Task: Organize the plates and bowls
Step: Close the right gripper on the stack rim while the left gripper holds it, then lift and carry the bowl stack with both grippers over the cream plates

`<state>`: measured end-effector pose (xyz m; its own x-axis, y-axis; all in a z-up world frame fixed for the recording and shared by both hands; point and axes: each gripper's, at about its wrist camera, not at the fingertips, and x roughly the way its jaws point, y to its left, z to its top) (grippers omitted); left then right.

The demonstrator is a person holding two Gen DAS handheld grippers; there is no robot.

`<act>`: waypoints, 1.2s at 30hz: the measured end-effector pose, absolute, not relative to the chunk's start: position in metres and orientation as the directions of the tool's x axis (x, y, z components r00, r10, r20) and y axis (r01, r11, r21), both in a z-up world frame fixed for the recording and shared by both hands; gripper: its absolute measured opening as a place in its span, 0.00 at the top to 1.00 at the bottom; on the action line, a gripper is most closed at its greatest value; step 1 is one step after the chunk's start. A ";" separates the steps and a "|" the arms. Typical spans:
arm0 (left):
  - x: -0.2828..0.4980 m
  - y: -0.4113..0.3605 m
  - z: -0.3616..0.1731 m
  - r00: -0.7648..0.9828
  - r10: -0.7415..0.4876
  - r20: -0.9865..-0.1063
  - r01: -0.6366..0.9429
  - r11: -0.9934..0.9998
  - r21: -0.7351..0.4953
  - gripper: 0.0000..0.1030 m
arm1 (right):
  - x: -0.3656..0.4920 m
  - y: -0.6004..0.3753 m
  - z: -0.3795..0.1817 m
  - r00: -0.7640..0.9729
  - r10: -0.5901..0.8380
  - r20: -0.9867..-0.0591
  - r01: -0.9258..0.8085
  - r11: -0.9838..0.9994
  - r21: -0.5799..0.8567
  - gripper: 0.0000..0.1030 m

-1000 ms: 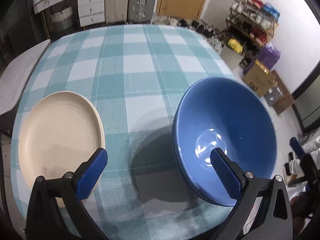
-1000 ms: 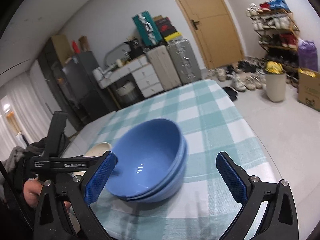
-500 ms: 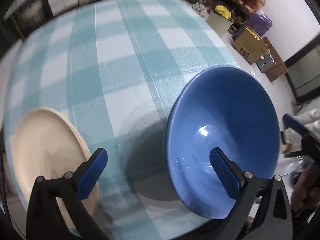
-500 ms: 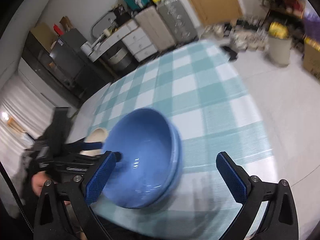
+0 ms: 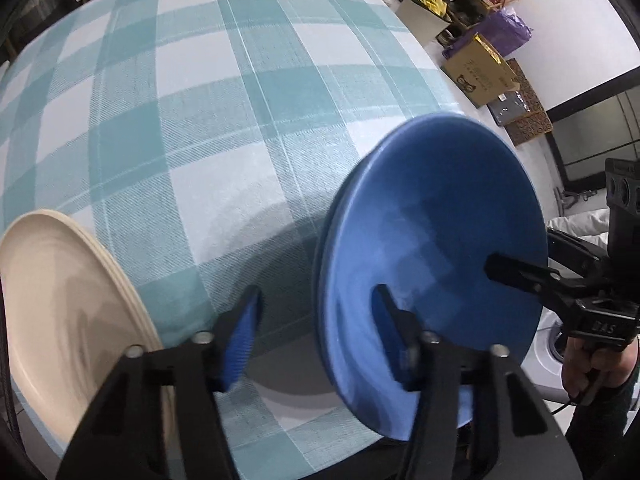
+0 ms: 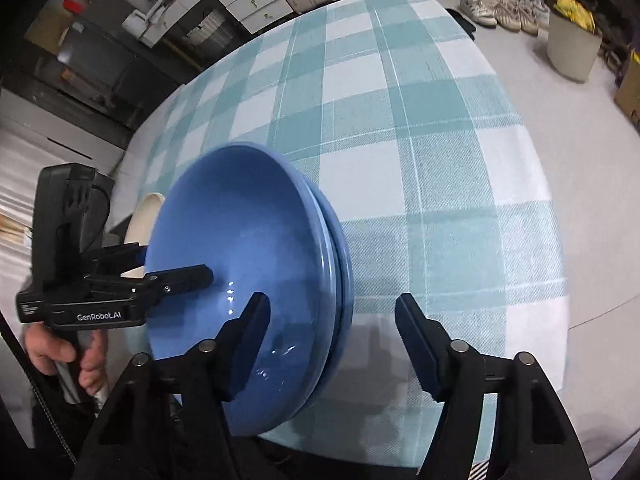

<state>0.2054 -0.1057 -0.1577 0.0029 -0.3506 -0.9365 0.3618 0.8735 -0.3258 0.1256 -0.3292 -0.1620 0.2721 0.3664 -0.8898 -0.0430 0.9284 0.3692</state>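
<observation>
At the worktop's (image 5: 248,128) near edge, stacked blue bowls (image 5: 432,248) sat between both claws; left claw (image 5: 316,340) and right claw (image 6: 332,340) straddled opposite rims, closing, unclamped.

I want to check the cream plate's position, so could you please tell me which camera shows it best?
The left wrist view: the cream plate fills its lower left, face and rim visible. In the right wrist view only a sliver of it shows behind the blue bowls.
</observation>
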 end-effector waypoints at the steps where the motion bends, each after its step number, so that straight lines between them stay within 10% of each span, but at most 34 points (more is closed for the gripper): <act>1: 0.205 -0.107 -0.159 -0.008 -0.349 -0.937 0.369 0.870 -0.327 0.56 | 0.126 -0.328 -0.164 0.253 0.378 -0.891 -0.039 0.924 0.381 0.46; 13: 0.206 -0.107 -0.169 -0.083 -0.367 -0.927 0.368 0.853 -0.371 0.76 | 0.128 -0.318 -0.180 0.158 0.347 -0.924 -0.008 0.937 0.351 0.76; 36: 0.203 -0.108 -0.161 -0.129 -0.315 -0.940 0.375 0.863 -0.340 0.83 | 0.154 -0.297 -0.168 0.131 0.247 -0.960 -0.055 0.969 0.241 0.87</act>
